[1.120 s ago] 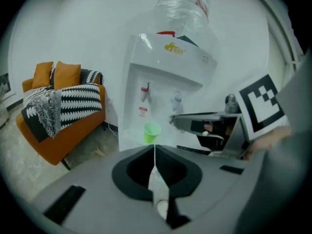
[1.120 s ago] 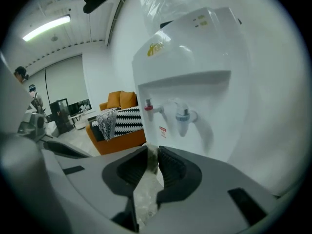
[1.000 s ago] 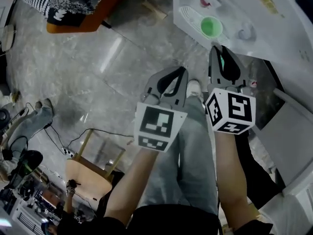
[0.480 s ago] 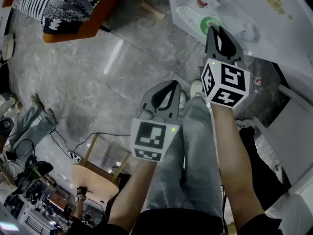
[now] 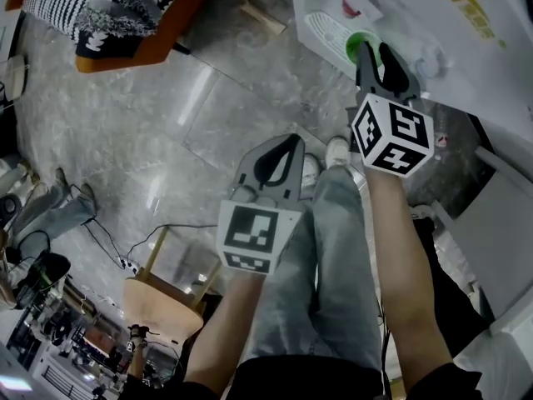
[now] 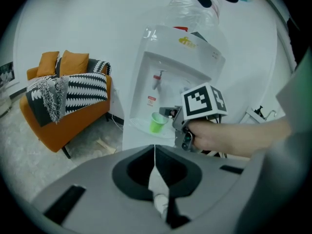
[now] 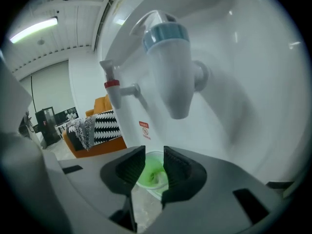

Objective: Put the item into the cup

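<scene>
While right gripper (image 7: pixel 154 155) jaws opening, empty, over green cup (image 7: pixel 148 173), tap spout (image 7: pixel 173 82) above; left gripper (image 6: pixel 155 152) closed.

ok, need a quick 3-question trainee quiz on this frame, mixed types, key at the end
1. True or false: the left gripper has its jaws together, nothing between them.
2. The green cup stands on: A) the drip tray of the water dispenser B) the floor C) the orange sofa.
3. Which gripper is over the cup?
Key: 1 true. 2 A. 3 the right gripper; its jaws are opening, nothing between them, the cup showing below the gap.
</scene>
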Demonstrator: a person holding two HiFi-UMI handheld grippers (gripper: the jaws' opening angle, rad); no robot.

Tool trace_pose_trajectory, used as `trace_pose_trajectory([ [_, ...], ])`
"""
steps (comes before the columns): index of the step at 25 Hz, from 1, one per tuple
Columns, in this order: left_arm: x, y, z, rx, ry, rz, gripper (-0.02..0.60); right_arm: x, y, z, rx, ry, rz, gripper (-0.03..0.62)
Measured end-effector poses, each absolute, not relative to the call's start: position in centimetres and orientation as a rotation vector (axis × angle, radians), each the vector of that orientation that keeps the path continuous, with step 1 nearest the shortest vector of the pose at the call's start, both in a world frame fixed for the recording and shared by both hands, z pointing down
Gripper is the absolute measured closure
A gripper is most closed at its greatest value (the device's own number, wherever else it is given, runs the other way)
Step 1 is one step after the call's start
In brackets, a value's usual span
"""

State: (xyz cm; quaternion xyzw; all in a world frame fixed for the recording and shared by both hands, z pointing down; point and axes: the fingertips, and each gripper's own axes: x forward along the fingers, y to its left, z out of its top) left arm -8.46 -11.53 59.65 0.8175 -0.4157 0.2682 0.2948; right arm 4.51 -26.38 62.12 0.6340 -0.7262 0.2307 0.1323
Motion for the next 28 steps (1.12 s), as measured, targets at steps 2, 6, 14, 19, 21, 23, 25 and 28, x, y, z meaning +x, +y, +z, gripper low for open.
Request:
trace_pose_trajectory([
  [2, -8.3, -11.4, 59.8, 2.176, -1.103, 0.717, 0.568, 4.6, -26.2, 62.1, 1.838, -2.112, 0.670, 0.487],
  [6, -8.0, -11.4, 60.1, 2.174, -1.095, 0.715, 0.568, 4.8, -25.6, 62.2, 1.838, -2.111, 0.678, 0.487],
  [14, -8.0, -11.5, 59.9, 2.167, -1.110, 0.699, 0.568, 5.2, -23.0, 61.6, 1.797, -2.128, 0.677, 0.488],
  [19, -8.4, -12.2, 57.8, 2.188, -1.154, 0.635, 0.568, 5.9, -19.4, 59.9, 1.730, -2.132, 0.638, 0.509],
  [21, -8.4, -12.5, 56.6, 2.191, -1.167, 0.615, 0.568, 6.4, -18.5, 59.1, 1.712, -2.125, 0.626, 0.515],
  [23, -8.1, -12.3, 55.4, 2.198, -1.159, 0.617, 0.568, 6.9, -17.9, 57.8, 1.706, -2.125, 0.618, 0.517],
  [25, -7.5, -12.3, 53.8, 2.225, -1.148, 0.610, 0.568, 7.2, -17.5, 56.1, 1.713, -2.136, 0.605, 0.520],
  [28, -7.6, -12.2, 51.0, 2.245, -1.179, 0.588, 0.568, 6.7, -16.6, 52.9, 1.704, -2.177, 0.595, 0.528],
])
